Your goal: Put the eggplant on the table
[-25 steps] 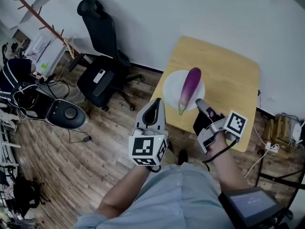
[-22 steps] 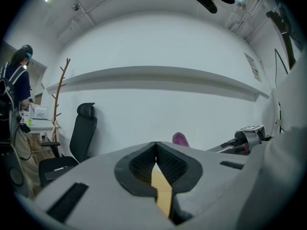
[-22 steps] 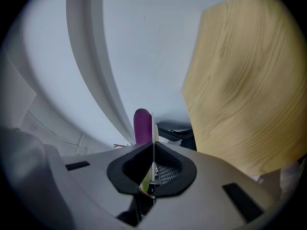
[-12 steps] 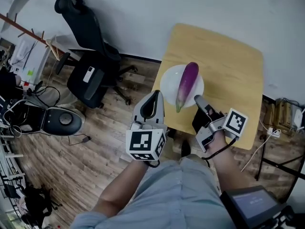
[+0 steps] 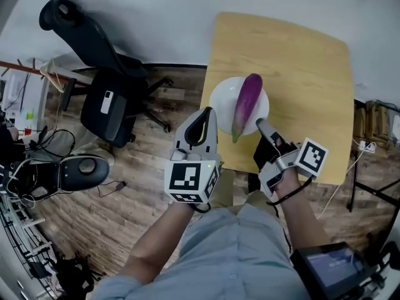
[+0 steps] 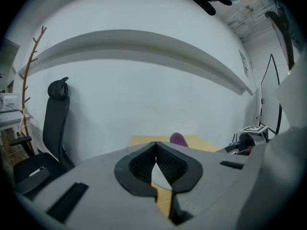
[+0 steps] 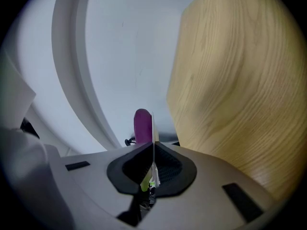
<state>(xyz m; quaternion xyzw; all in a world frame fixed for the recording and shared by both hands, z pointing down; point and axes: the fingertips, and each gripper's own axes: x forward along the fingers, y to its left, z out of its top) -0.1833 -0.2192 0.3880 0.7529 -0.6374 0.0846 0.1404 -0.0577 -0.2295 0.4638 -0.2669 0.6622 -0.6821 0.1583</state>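
Observation:
A purple eggplant (image 5: 247, 102) with a green stem lies across a white plate (image 5: 222, 108) at the near left corner of a light wooden table (image 5: 294, 67). My right gripper (image 5: 259, 124) reaches over the table's near edge to the plate's near rim. In the right gripper view the gripper (image 7: 153, 145) is rolled on its side. The plate (image 7: 153, 123) runs edge-on as a thin white line into its shut jaws, and the eggplant (image 7: 142, 125) stands beyond. My left gripper (image 5: 205, 112) hangs shut and empty off the table's left edge, apart from the plate.
A black office chair (image 5: 106, 99) stands on the wooden floor left of the table. A dark rounded machine (image 5: 81, 167) with cables lies further left. A white wall runs behind the table. Cables and a plug strip (image 5: 375, 124) lie right of it.
The head camera has swung, so the table and chair sit differently in the picture. Both grippers keep their places relative to the plate and the eggplant.

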